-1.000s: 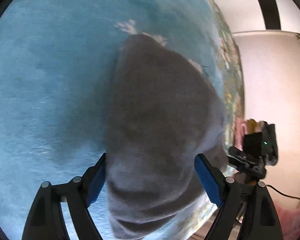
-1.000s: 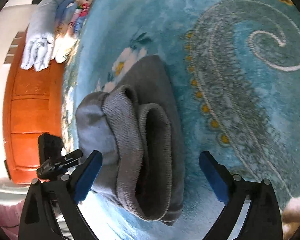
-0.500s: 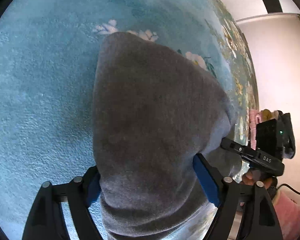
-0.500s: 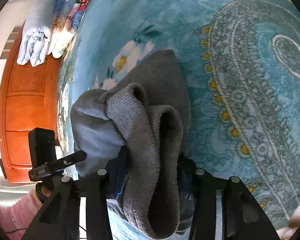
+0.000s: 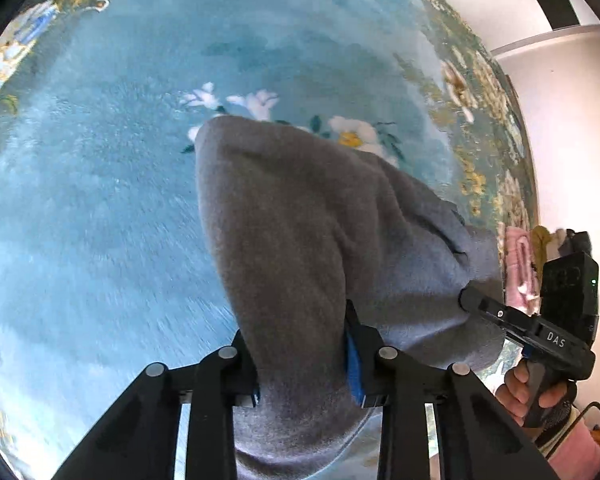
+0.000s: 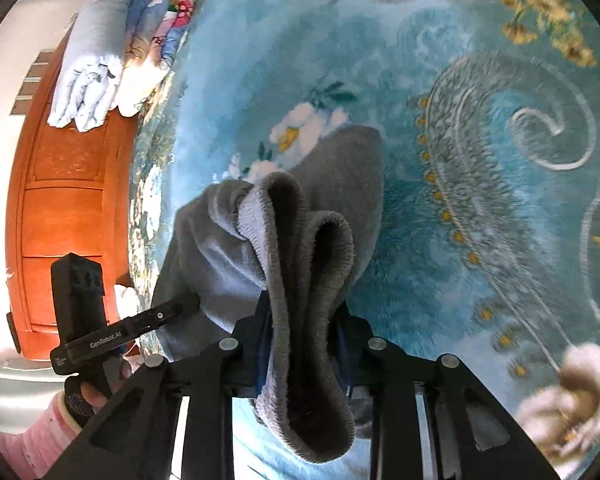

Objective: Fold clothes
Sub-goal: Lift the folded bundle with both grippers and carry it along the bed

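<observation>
Blue floral carpet (image 6: pixel 480 128) beneath grey garment (image 5: pixel 300 220), clamped by both grippers' jaws.

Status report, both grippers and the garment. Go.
Left gripper shut on grey garment. Right gripper shut on its ribbed hem. Garment bunched over blue carpet. Nothing in the way.

Light: bright daylight, strongest on the wall (image 5: pixel 560 92) at far right in the left view.
Glare: wall washed out to pinkish white; floor strip near the cabinet (image 6: pixel 60 208) blown out.
Shadows: soft, under the cloth (image 5: pixel 300 240) on the rug (image 5: pixel 100 200).
Blur: streaks on rug pile at left; paisley at right in the right view smeared.
Distortion: strong fisheye bend, black corners.
Focus: cloth nap sharp near centre.
</observation>
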`<state>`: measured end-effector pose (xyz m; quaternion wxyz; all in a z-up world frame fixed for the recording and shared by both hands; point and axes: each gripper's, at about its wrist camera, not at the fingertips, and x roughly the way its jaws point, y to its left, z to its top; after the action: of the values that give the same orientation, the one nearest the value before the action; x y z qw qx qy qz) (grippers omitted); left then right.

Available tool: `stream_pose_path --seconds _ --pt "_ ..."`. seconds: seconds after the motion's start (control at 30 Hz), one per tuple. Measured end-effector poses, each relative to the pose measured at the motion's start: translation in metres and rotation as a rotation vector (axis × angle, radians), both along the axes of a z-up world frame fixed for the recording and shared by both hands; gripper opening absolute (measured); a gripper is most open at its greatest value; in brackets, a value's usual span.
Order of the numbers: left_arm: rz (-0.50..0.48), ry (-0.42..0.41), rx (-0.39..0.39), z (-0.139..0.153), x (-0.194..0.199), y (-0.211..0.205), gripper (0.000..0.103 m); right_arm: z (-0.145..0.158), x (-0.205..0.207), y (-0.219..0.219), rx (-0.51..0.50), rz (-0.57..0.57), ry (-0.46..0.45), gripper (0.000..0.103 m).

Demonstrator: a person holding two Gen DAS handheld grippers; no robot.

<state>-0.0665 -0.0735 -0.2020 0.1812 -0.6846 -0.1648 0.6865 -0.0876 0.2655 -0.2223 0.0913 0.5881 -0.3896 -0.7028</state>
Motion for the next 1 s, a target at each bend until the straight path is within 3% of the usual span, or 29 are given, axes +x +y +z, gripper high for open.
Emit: stream_pose_path --seconds 0.17,0.27,0.57,0.83,1.0 --pt "0.078 0.033 0.042 0.053 0.032 0.018 0.033 0.053 0.027 0.02 -0.004 -0.003 0.051 0.028" --pt "0.07 0.046 0.066 0.081 0.045 0.026 0.033 0.086 0.046 0.031 0.005 -0.004 0.078 0.028" --pt "-0.138 0.157 0.109 0.173 0.053 0.074 0.033 0.177 0.114 0.056 0.027 -0.168 0.139 0.028" --pt "-0.322 0.244 0.202 0.24 0.054 0.154 0.034 0.252 0.168 0.093 0.103 -0.344 0.203 0.028" --pt "-0.39 0.259 0.264 0.278 0.067 0.211 0.034 0.294 0.205 0.142 0.122 -0.446 0.248 0.028"
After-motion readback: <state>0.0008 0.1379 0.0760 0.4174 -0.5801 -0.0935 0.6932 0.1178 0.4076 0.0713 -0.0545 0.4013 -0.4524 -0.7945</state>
